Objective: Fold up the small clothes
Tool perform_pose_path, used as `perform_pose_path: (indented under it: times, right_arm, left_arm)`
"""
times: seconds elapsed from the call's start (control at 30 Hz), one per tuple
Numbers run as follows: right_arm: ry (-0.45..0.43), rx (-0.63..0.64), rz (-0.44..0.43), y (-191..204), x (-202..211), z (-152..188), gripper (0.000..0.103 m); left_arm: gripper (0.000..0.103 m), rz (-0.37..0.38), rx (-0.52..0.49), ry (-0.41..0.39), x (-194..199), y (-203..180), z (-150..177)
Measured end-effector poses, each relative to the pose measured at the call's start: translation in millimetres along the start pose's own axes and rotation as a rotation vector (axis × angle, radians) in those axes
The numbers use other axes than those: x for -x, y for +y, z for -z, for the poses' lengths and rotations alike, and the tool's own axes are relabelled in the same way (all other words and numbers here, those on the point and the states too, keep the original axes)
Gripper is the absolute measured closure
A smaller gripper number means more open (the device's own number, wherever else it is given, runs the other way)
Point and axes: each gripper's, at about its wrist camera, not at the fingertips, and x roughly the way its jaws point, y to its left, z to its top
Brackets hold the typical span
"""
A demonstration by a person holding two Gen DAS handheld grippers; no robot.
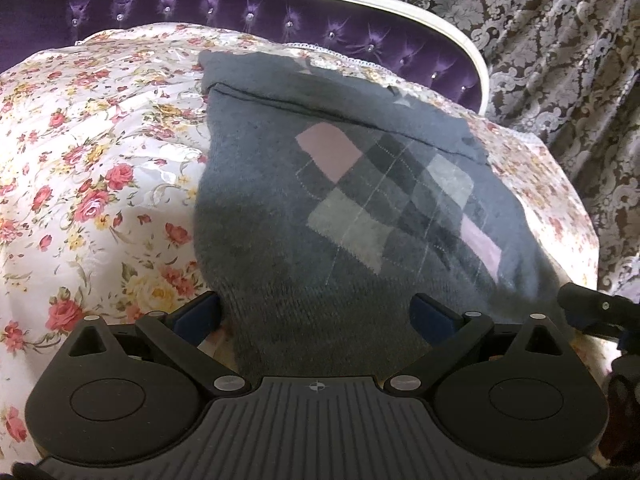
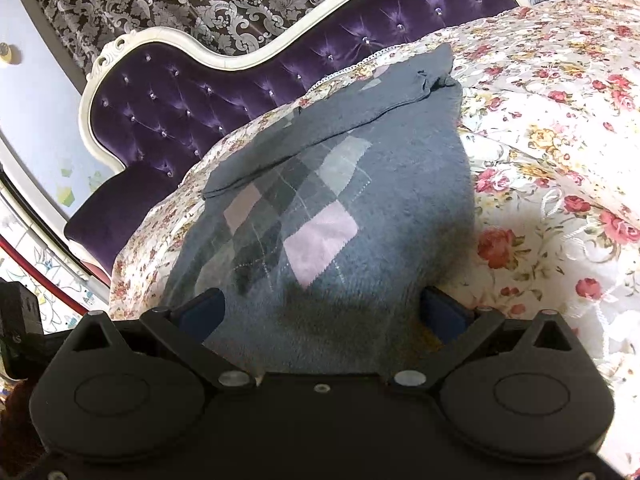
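No container shows in either view; the only thing that carries anything is the bed (image 1: pixel 100 168), spread with a white sheet (image 2: pixel 560 128) printed in red and yellow roses, and on it lies the sweater (image 1: pixel 340 208).

The sweater is grey-blue knit with an argyle panel of pink, pale grey and dark grey diamonds crossed by thin stitched lines. Its far part is doubled over, so a dark edge runs across it (the fold line sits just beyond the diamonds). The near hem rises off the sheet toward both cameras.

The left gripper (image 1: pixel 316 312) has its jaws apart, the blue pads (image 1: pixel 198 314) standing at either side of the hem, with knit filling the gap between them. The right gripper (image 2: pixel 324 312) is spread in the same way around the hem at its own side.

Behind the bed stands a purple tufted headboard (image 2: pixel 168 104) with a cream frame, and beyond it a damask curtain (image 1: pixel 560 60).
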Motion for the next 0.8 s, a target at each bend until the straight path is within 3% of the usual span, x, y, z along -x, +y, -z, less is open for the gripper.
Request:
perform_pose_path:
  times: [0.27, 0.43, 0.63, 0.8]
  right_arm:
    - [0.005, -0.021, -0.020, -2.3, 2.0, 0.2, 0.000]
    - [0.024, -0.028, -0.026, -0.4, 1.6, -0.8, 0.000]
    - [0.047, -0.029, -0.028, 1.5, 0.2, -2.9, 0.002]
    - [0.058, -0.056, -0.036, -0.2, 2.8, -2.2, 0.006]
  left_arm:
    - [0.024, -0.020, -0.020, 0.004, 6.5, 4.2, 0.9]
    - [0.048, -0.052, -0.022, 0.008, 11.4, 9.8, 0.9]
    - [0.055, -0.057, -0.016, 0.016, 16.7, 12.4, -0.4]
    - [0.057, 0.039, 0.038, 0.060, 19.6, 12.5, 2.5]
